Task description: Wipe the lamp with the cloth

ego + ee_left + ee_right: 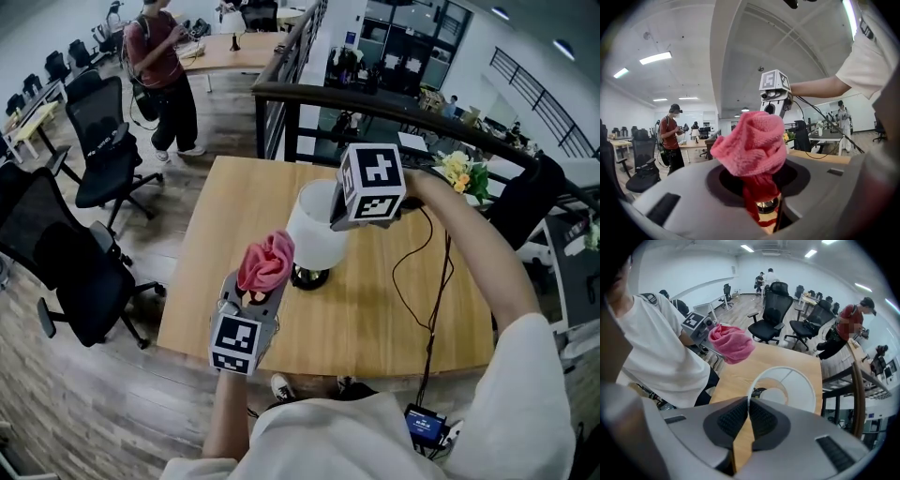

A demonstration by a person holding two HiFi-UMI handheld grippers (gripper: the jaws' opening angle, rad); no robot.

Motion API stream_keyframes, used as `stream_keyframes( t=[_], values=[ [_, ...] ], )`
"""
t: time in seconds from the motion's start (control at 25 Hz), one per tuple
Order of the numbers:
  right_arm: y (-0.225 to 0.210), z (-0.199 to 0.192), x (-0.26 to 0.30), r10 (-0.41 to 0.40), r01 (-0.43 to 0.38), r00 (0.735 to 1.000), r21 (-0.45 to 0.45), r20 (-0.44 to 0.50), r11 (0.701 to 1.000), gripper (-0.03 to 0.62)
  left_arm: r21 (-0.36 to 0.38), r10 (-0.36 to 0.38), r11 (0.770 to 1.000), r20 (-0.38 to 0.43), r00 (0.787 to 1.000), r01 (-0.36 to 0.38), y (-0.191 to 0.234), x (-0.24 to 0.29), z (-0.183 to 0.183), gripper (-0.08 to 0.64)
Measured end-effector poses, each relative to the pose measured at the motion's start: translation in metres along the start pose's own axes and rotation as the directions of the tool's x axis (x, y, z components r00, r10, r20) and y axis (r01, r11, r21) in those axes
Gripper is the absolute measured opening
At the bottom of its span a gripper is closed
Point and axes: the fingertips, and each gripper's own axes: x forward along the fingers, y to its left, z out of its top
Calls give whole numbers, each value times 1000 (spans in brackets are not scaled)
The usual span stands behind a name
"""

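fingers [679, 192] of the left gripper [263, 284] are clamped on a bunched pink cloth [752, 145], held up close beside the lamp [314, 234] on the side facing the tabletop's left edge; whether cloth and shade [799, 385] touch i cannot tell. the right gripper [749, 401] points steeply down, its pads pressed nearly together on the white shade's rim. the lamp stands upright on its dark base [309, 277] near the middle of the tabletop [375, 328]. a black cable [412, 281] loops across the wood to its right.
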Motion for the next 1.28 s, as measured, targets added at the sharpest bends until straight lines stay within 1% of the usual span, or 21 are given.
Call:
stream_keyframes(
  t=[0.12, 0.2, 0.28, 0.36, 0.4, 0.56, 0.68, 0.8, 1.0, 1.12, 1.2, 1.28],
  values=[
    [-2, 14, 1, 17, -17, 1000, 84, 7, 996, 20, -7, -14, 1000, 5, 1000, 14, 7, -10, -3, 178],
    [-6, 22, 2, 30, -31, 1000, 163, 8, 986, 18, -15, -19, 1000, 8, 1000, 19, 12, -16, -5, 178],
    [-11, 26, 4, 47, -44, 999, 270, -3, 962, 18, -20, -19, 1000, 12, 1000, 19, 16, -21, -7, 178],
    [-15, 34, 6, 54, -50, 999, 381, 0, 923, 18, -20, -13, 1000, 18, 1000, 13, 21, -26, -7, 178],
    [-16, 38, 7, 49, -47, 999, 419, 6, 907, 18, -21, -9, 1000, 22, 1000, 9, 23, -29, -7, 178],
    [-16, 56, 11, 48, -60, 998, 493, 37, 868, 18, -22, 4, 1000, 29, 1000, -3, 35, -35, -6, 178],
    [-12, 68, 15, 98, -101, 995, 512, 34, 853, 23, -27, 14, 1000, 29, 999, -13, 42, -38, -8, 178],
    [-5, 72, 18, 142, -133, 990, 491, 19, 861, 46, -31, 16, 999, 25, 1000, -15, 44, -38, -10, 178],
    [-6, 65, 16, 115, -108, 993, 456, 13, 883, 54, -36, 5, 999, 17, 1000, -4, 44, -30, -15, 178],
    [-4, 63, 15, 96, -105, 994, 434, 42, 895, 57, -34, -6, 999, 23, 1000, 7, 39, -24, -11, 178],
    [-3, 62, 14, 79, -96, 995, 394, 58, 914, 60, -32, -11, 999, 34, 999, 12, 36, -17, -5, 178],
    [-6, 66, 9, 27, -53, 996, 297, 90, 953, 80, -31, -13, 999, 50, 999, 14, 35, -10, 2, 178]
  ],
)
